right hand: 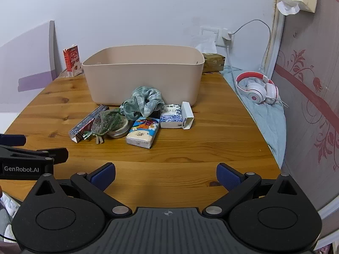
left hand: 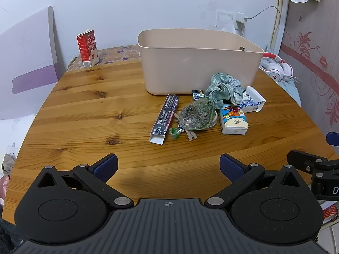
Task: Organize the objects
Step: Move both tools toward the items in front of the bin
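A beige plastic bin (left hand: 197,63) (right hand: 144,78) stands on the wooden table (left hand: 95,110) (right hand: 190,144). In front of it lies a cluster: a green checked cloth (left hand: 224,90) (right hand: 144,102), a dark long box (left hand: 165,118) (right hand: 88,122), a clear bag of dried herbs (left hand: 197,114) (right hand: 108,121) on a round tin (right hand: 119,130), a tissue pack (left hand: 233,120) (right hand: 143,134), and a blue-white box (left hand: 253,100) (right hand: 175,117). My left gripper (left hand: 168,167) and right gripper (right hand: 166,175) are both open and empty, hovering near the table's front edge.
A red milk carton (left hand: 88,47) (right hand: 73,60) stands at the back left. White-and-red headphones (left hand: 275,68) (right hand: 257,90) lie on blue bedding right of the table. A wall socket with a cable (right hand: 226,37) is behind the bin.
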### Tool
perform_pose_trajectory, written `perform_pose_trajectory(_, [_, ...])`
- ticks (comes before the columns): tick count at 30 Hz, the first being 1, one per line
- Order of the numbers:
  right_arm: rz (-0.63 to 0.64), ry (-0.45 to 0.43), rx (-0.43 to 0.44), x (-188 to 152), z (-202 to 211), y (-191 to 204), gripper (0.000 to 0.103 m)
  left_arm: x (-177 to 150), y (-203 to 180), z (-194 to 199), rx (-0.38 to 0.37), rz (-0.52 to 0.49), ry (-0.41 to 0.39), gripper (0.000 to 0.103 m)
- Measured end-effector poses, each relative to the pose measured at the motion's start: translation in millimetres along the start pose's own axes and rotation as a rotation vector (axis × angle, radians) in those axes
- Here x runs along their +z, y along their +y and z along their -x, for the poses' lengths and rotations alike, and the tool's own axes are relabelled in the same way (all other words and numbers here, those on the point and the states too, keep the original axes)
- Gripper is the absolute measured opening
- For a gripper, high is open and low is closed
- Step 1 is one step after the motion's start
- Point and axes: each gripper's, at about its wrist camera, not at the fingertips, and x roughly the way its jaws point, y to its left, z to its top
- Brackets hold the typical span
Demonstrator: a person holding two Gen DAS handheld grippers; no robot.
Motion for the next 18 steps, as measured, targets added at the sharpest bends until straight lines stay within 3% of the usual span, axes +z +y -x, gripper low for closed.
perform_pose_trajectory(18, [0.007, 0.003, -0.005, 0.7, -3.5, -0.2, 0.103, -1.1, -0.3, -2.6, -0.003, 0.000, 0.004, 0.103])
